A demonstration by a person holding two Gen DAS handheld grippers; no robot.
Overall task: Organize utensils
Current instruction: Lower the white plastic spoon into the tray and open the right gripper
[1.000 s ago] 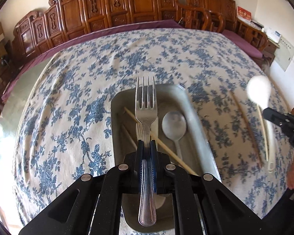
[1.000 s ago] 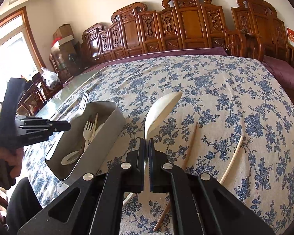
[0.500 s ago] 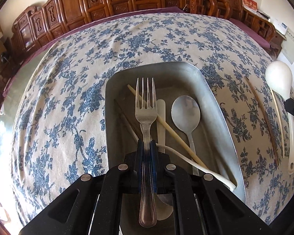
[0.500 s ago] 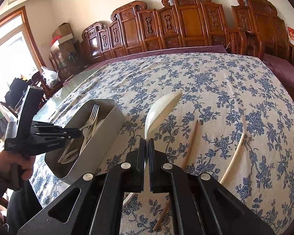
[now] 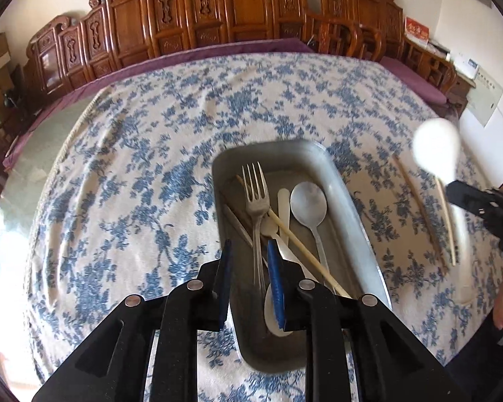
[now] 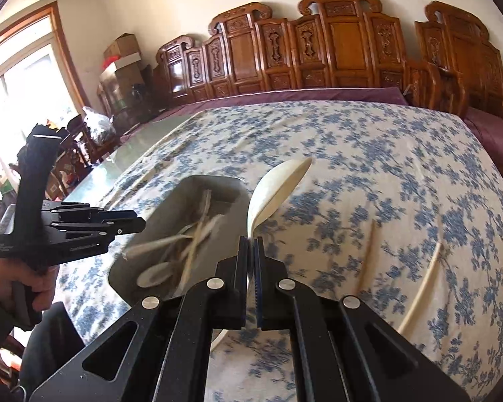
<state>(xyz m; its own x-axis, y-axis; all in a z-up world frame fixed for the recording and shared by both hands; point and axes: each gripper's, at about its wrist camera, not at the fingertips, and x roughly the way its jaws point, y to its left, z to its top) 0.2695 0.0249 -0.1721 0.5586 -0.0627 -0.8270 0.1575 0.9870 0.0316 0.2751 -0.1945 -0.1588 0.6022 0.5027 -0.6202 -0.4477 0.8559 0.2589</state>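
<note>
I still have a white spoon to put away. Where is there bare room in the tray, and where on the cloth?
The metal tray is crowded: fork, metal spoon and chopsticks overlap along its length. Only its far end, beyond the fork's tines, looks bare. The floral tablecloth left of the tray is free. To the tray's right, two chopsticks lie on the cloth.

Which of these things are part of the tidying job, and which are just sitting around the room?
Part of the job:
- metal tray
- metal fork, just released by the left gripper
- white spoon, held in the right gripper
- chopsticks on the cloth

Just lying about:
- carved wooden chairs
- cardboard boxes
</note>
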